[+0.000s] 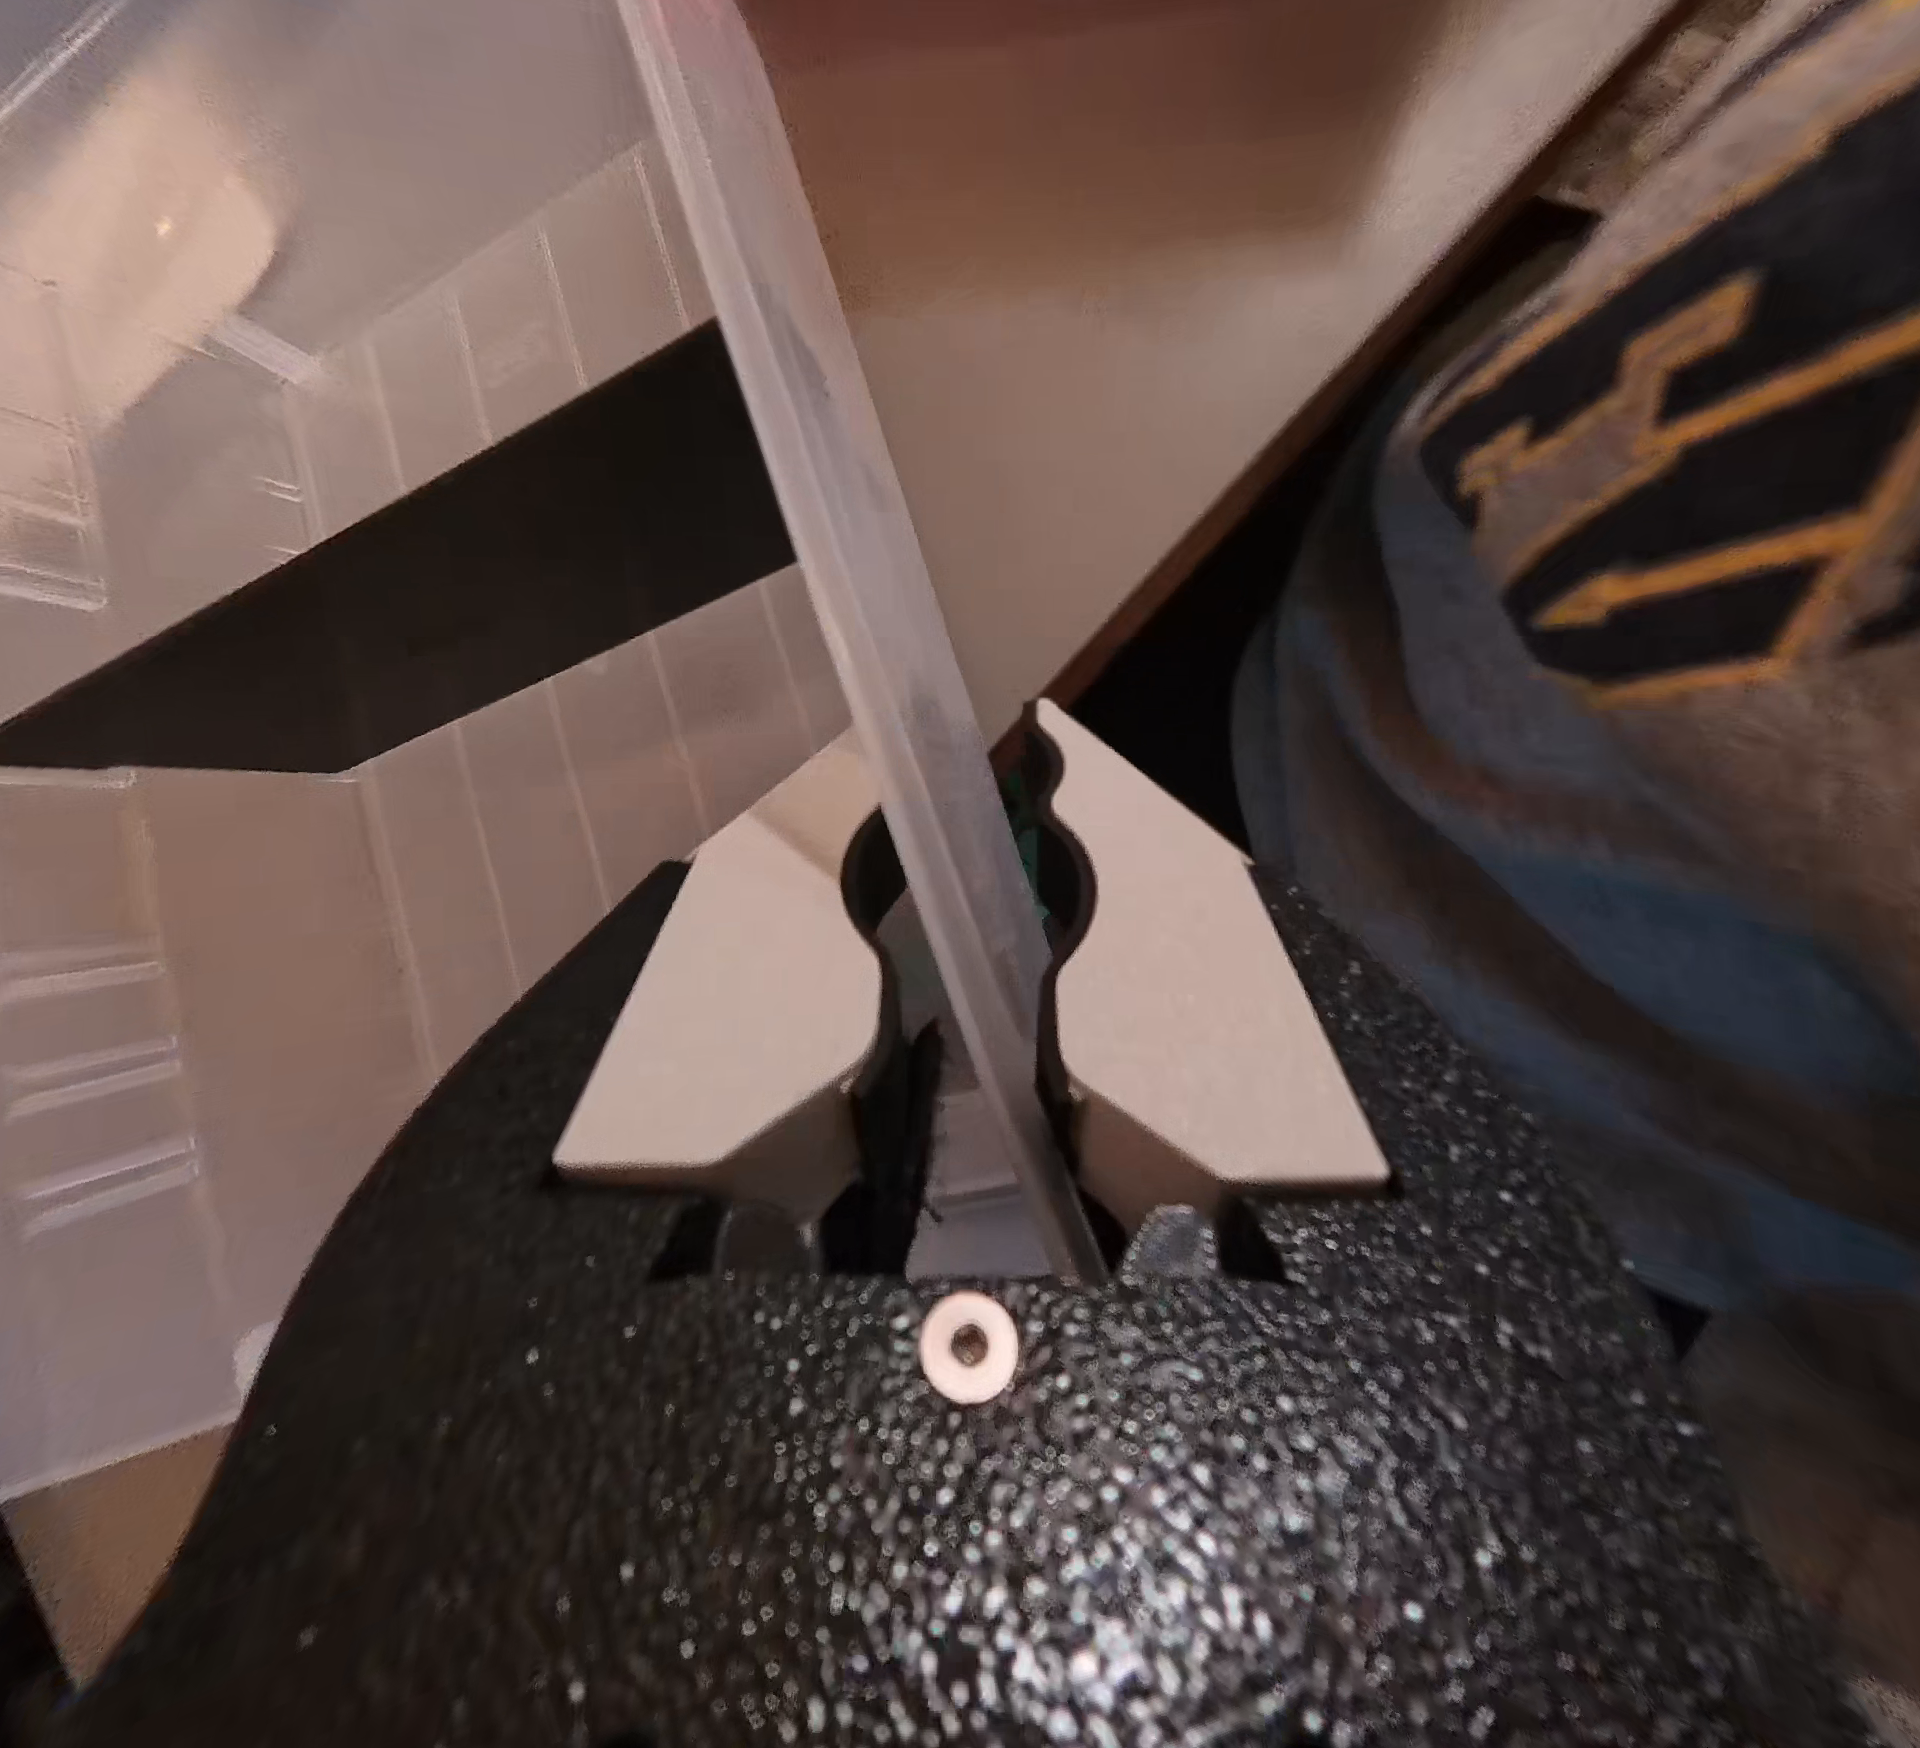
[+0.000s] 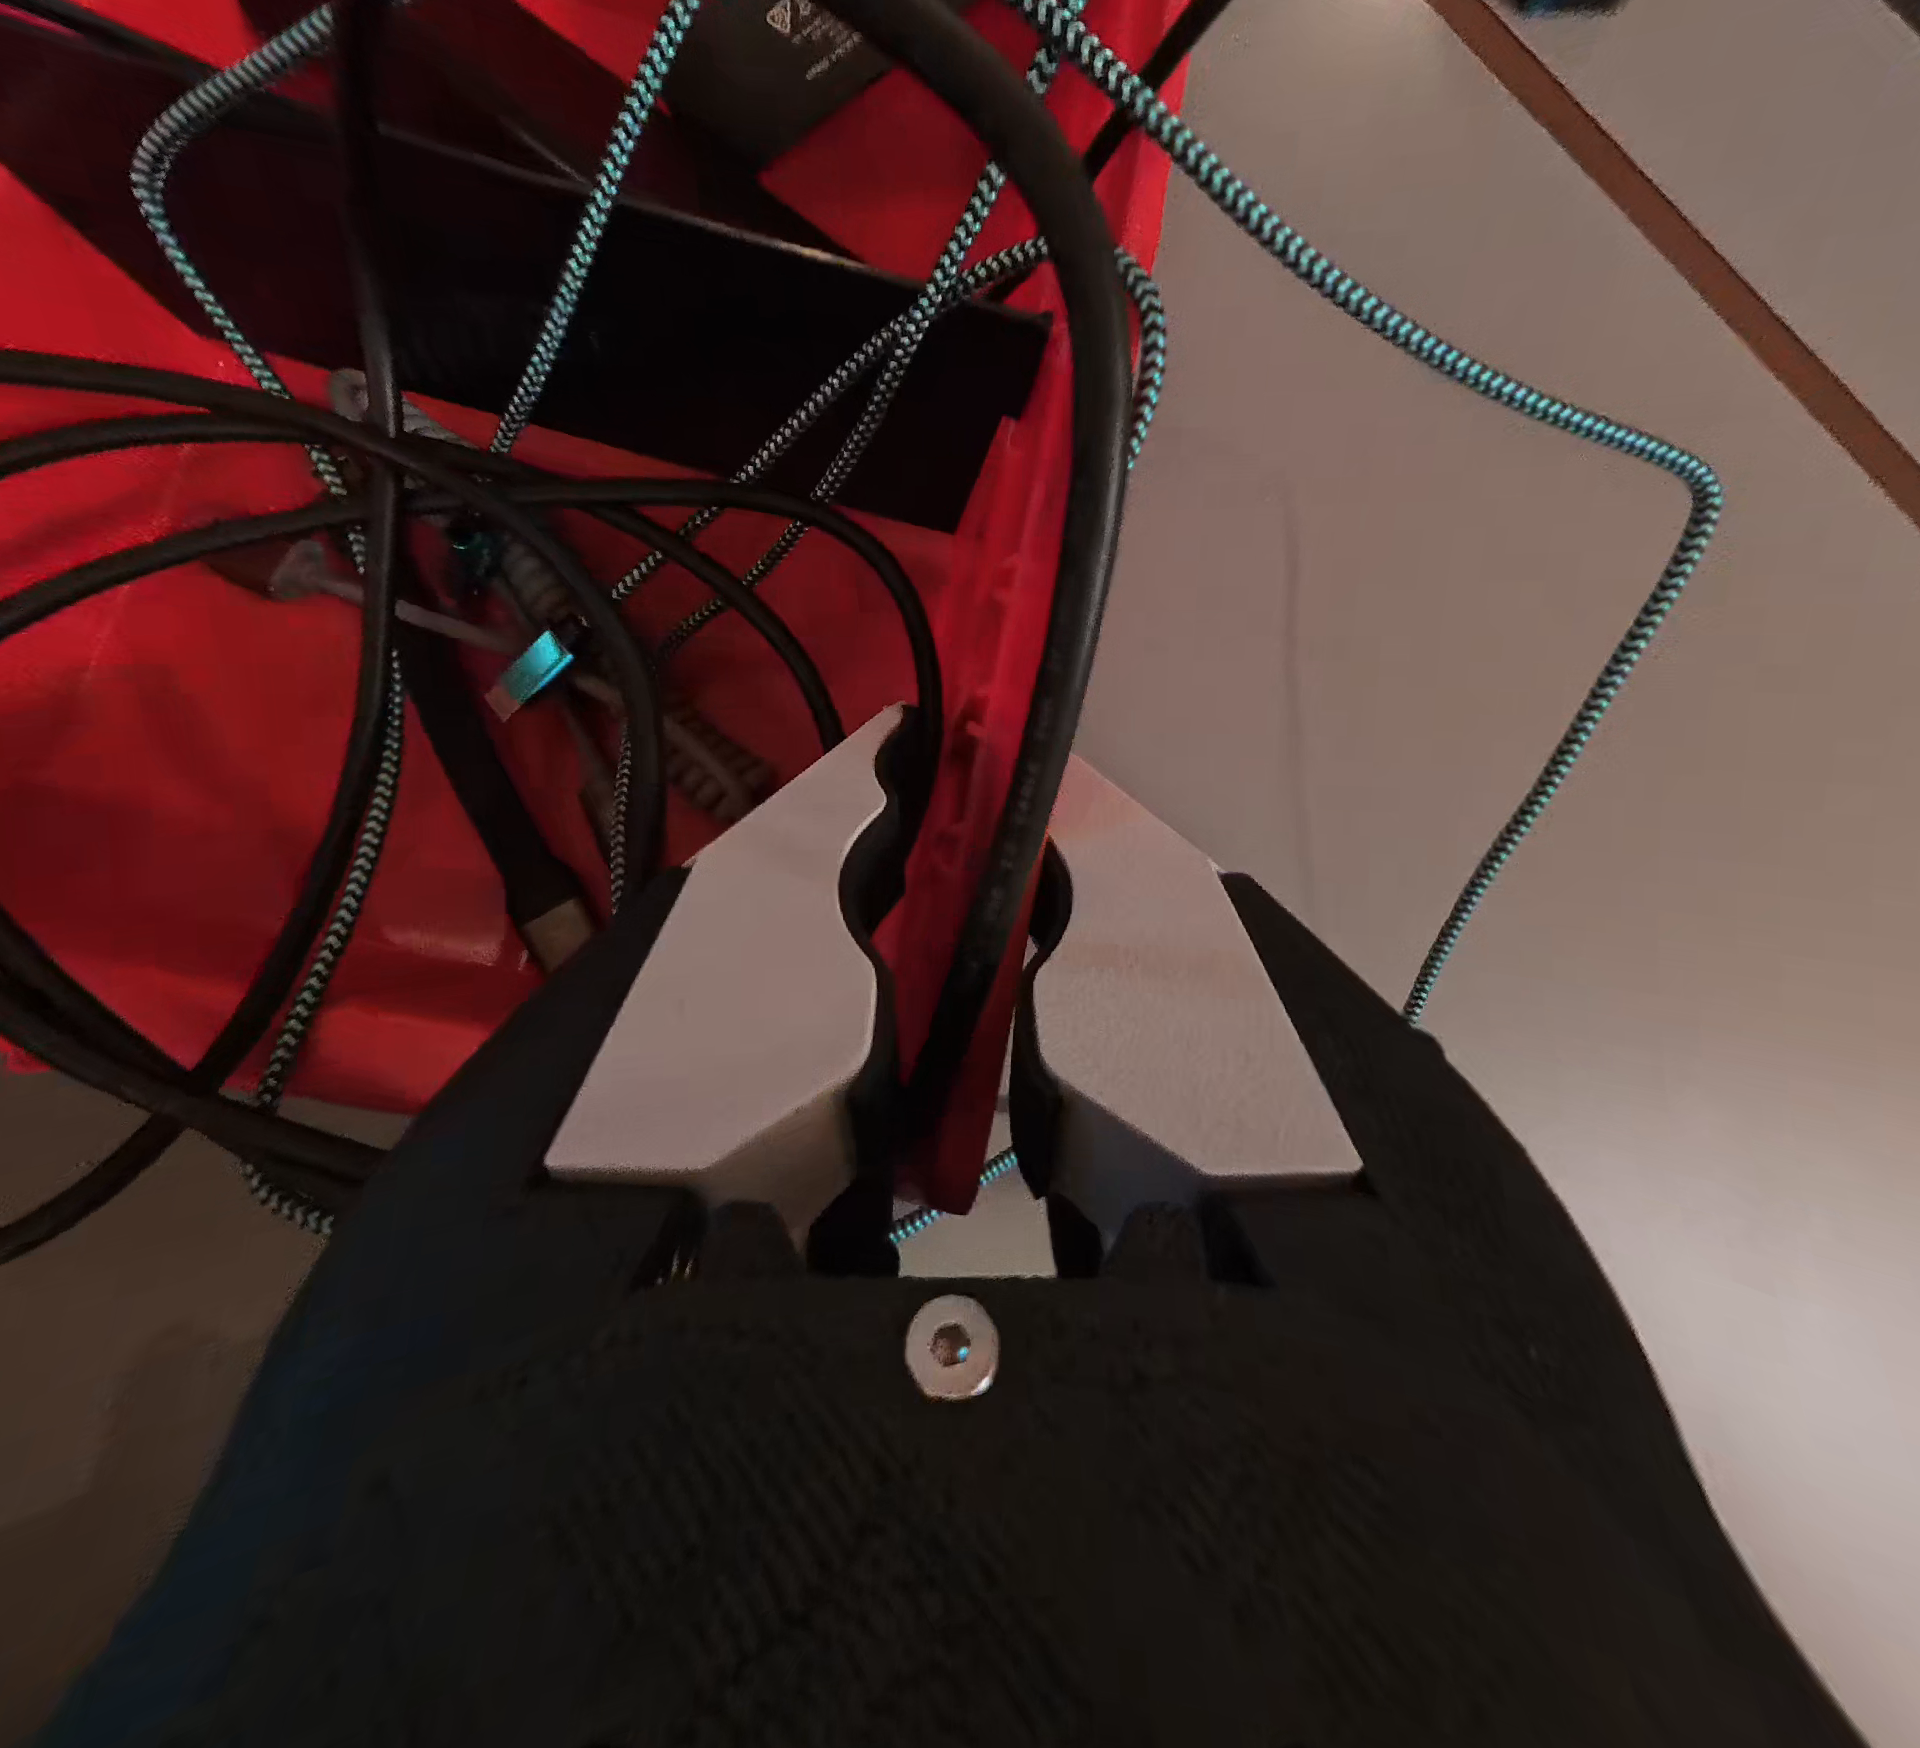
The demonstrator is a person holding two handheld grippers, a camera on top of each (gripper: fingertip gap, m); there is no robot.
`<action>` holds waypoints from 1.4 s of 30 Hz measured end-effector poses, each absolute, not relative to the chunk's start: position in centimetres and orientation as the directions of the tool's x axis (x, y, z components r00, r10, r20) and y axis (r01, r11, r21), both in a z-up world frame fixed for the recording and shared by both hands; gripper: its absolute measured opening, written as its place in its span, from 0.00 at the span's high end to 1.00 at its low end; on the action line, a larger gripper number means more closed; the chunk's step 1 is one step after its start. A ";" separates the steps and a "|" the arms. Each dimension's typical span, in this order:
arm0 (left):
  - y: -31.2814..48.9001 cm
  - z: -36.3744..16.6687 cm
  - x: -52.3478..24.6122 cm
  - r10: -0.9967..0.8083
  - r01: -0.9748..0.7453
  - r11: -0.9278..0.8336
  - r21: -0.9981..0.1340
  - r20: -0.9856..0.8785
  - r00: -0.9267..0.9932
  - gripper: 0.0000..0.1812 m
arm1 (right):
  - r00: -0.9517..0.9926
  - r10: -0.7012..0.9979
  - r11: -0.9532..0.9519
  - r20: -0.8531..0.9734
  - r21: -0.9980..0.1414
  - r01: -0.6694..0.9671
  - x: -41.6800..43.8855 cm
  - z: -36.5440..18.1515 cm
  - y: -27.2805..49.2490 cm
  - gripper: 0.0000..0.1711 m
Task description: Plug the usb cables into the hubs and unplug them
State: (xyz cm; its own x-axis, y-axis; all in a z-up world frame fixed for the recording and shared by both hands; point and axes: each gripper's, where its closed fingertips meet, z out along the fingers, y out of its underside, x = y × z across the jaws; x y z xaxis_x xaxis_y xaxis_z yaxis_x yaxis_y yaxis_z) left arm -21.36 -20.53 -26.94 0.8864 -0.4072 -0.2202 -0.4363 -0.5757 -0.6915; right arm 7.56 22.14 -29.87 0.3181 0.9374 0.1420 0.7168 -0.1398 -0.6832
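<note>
Table: pale grey top [image 2: 1455, 763] with a brown edge strip, everything sits on it.
Red bin: the landmark [image 2: 156, 763], red plastic, on the table.
Cables: black ones [image 2: 1091, 327] and teal braided ones [image 2: 1558, 399] piled inside the red bin, some spilling over its wall.
Hubs: flat black bars [image 2: 675, 327] inside the red bin, under the cables.
Right gripper: [image 2: 961, 867] clamped on the red bin's wall, a black cable pinched in too, I think.
Left gripper: [image 1: 961, 867] clenched on the rim of a clear bin [image 1: 312, 348] beside the red bin.
Room: patterned rug [image 1: 1662, 503] below the table.

Beige table [image 2: 1455, 659] under red tray [image 2: 156, 763]
</note>
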 end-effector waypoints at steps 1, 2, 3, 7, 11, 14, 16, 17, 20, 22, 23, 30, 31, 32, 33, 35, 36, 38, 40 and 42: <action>-21.2 -26.9 -20.9 -0.443 -0.465 -0.561 -0.685 -0.226 0.867 0.91 | 0.282 0.950 -0.118 0.134 -0.682 0.721 6.5 -29.9 22.4 0.93; -21.7 -26.8 -20.4 -0.476 -0.487 -0.549 -0.680 -0.225 0.850 0.91 | 0.248 0.961 -0.099 0.124 -0.682 0.725 5.3 -29.9 22.7 0.93; -22.3 -26.7 -20.0 -0.500 -0.501 -0.539 -0.677 -0.221 0.837 0.91 | 0.210 0.970 -0.073 0.120 -0.681 0.729 4.2 -29.9 22.9 0.93; -23.9 -26.2 -18.9 -0.546 -0.504 -0.528 -0.684 -0.182 0.818 0.90 | 0.051 0.993 0.033 0.104 -0.675 0.737 -0.8 -29.9 23.0 0.93; -26.1 -25.4 -18.2 -0.554 -0.498 -0.536 -0.682 -0.162 0.817 0.90 | -0.071 0.995 0.101 0.071 -0.672 0.733 -6.3 -29.9 22.2 0.94; -27.7 -24.2 -17.6 -0.553 -0.503 -0.528 -0.684 -0.174 0.815 0.90 | -0.095 0.995 0.089 0.027 -0.676 0.732 -10.4 -30.0 21.3 0.90; -28.0 -23.0 -17.4 -0.535 -0.513 -0.505 -0.695 -0.214 0.817 0.89 | -0.088 0.995 0.096 0.047 -0.699 0.708 -12.5 -29.3 21.0 0.79; -28.1 -22.4 -17.3 -0.526 -0.516 -0.490 -0.702 -0.234 0.818 0.89 | -0.056 0.995 0.101 0.087 -0.729 0.677 -13.2 -28.4 21.3 0.74; -27.7 -20.4 -17.7 -0.495 -0.547 -0.445 -0.710 -0.314 0.810 0.89 | 0.068 0.986 0.089 0.150 -0.833 0.546 -12.5 -24.6 21.1 0.66; -26.3 -18.9 -18.2 -0.467 -0.563 -0.413 -0.716 -0.364 0.806 0.89 | 0.156 0.971 0.087 0.182 -0.874 0.478 -9.8 -22.5 20.8 0.64; -25.3 -18.2 -18.3 -0.457 -0.570 -0.397 -0.720 -0.383 0.803 0.89 | 0.198 0.961 0.084 0.191 -0.889 0.451 -8.0 -21.6 20.5 0.65; -13.4 -13.4 -15.7 -0.496 -0.648 -0.183 -0.739 -0.500 0.710 0.89 | 0.454 0.880 0.051 0.140 -0.978 0.205 6.2 -16.3 16.7 0.67; -11.3 -12.9 -14.4 -0.518 -0.653 -0.140 -0.744 -0.507 0.689 0.89 | 0.499 0.857 0.056 0.132 -0.985 0.164 8.2 -15.6 16.2 0.68; -9.3 -12.3 -12.9 -0.546 -0.651 -0.098 -0.752 -0.507 0.667 0.89 | 0.539 0.833 0.064 0.122 -0.990 0.125 10.1 -15.0 15.8 0.69; -7.4 -11.9 -11.1 -0.575 -0.647 -0.056 -0.760 -0.505 0.644 0.89 | 0.570 0.814 0.071 0.108 -0.994 0.086 11.8 -14.4 15.3 0.71; -3.8 -11.1 -7.1 -0.646 -0.627 0.011 -0.779 -0.484 0.590 0.89 | 0.594 0.799 0.087 0.092 -0.996 0.037 14.5 -13.7 14.1 0.81; -2.0 -10.9 -5.0 -0.678 -0.618 0.038 -0.785 -0.475 0.562 0.89 | 0.606 0.789 0.100 0.099 -0.994 0.033 15.7 -13.4 13.5 0.85; 1.0 -10.7 -0.5 -0.739 -0.603 0.069 -0.795 -0.447 0.504 0.89 | 0.678 0.725 0.127 0.121 -0.991 0.040 18.7 -12.9 13.3 0.85; 3.6 -11.0 4.1 -0.784 -0.603 0.089 -0.793 -0.429 0.449 0.89 | 0.764 0.635 0.130 0.115 -0.991 0.041 22.1 -12.2 13.5 0.83; 5.9 -11.7 8.5 -0.821 -0.599 0.091 -0.795 -0.400 0.406 0.89 | 0.828 0.552 0.143 0.097 -0.990 0.021 25.2 -11.1 13.5 0.83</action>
State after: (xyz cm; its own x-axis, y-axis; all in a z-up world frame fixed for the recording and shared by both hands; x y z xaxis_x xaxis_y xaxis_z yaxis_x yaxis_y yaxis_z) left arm 8.53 5.85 -11.71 0.4060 -0.8214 -0.4005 -0.5993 0.0915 -0.7953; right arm 25.22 13.53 -11.12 0.8284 0.5517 0.0971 0.0208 0.1429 -0.9895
